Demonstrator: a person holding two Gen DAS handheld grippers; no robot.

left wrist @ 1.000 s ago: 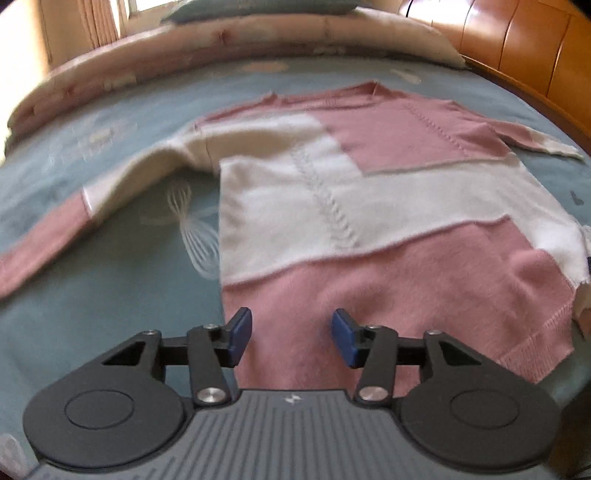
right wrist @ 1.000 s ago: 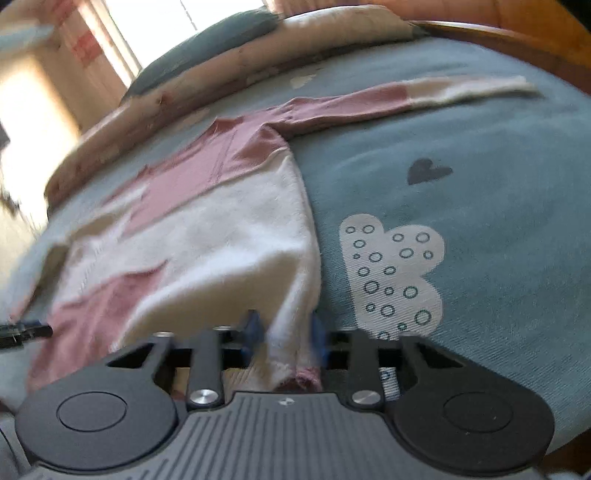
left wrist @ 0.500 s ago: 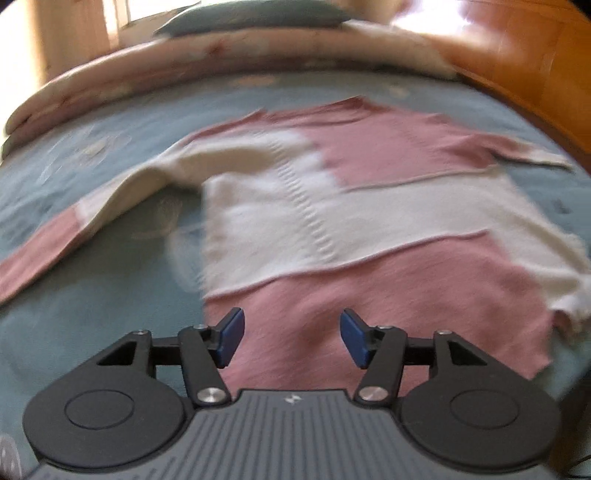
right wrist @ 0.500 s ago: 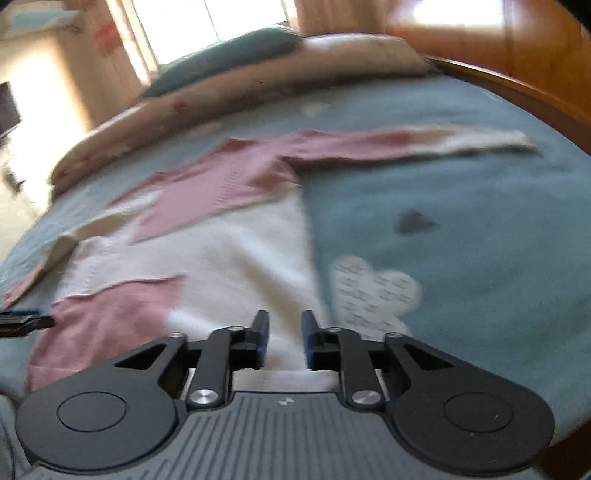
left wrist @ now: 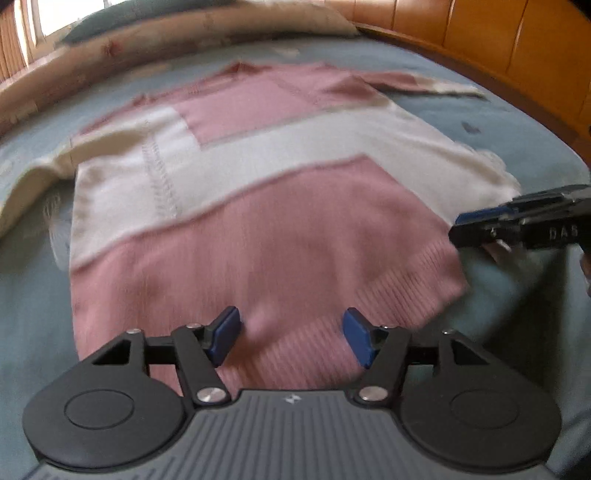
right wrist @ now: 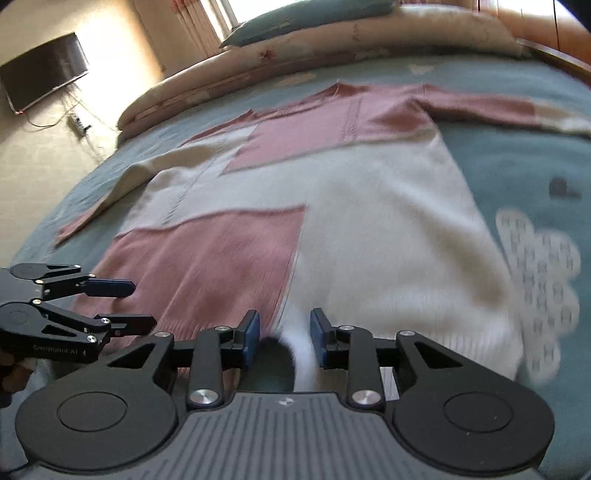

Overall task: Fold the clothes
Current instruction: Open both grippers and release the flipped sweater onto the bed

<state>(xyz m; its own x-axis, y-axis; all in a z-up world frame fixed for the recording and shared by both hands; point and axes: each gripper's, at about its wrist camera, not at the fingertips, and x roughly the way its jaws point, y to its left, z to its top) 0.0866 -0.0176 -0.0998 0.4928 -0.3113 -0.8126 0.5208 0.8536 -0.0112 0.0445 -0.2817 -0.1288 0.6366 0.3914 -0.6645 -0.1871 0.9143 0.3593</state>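
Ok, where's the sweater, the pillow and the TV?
sweater (left wrist: 295,236), left wrist view, on its lower pink panel.
pillow (right wrist: 306,18), right wrist view, on its blue-grey top.
TV (right wrist: 44,70), right wrist view, on its dark screen.

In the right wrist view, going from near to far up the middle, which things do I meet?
Right gripper → sweater → blue-green bedsheet → rolled quilt → blue-green pillow.

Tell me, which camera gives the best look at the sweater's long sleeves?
The right wrist view: both sleeves of the sweater show, one stretching left and one right. The left wrist view shows the right one, blurred, and cuts off the left sleeve's end.
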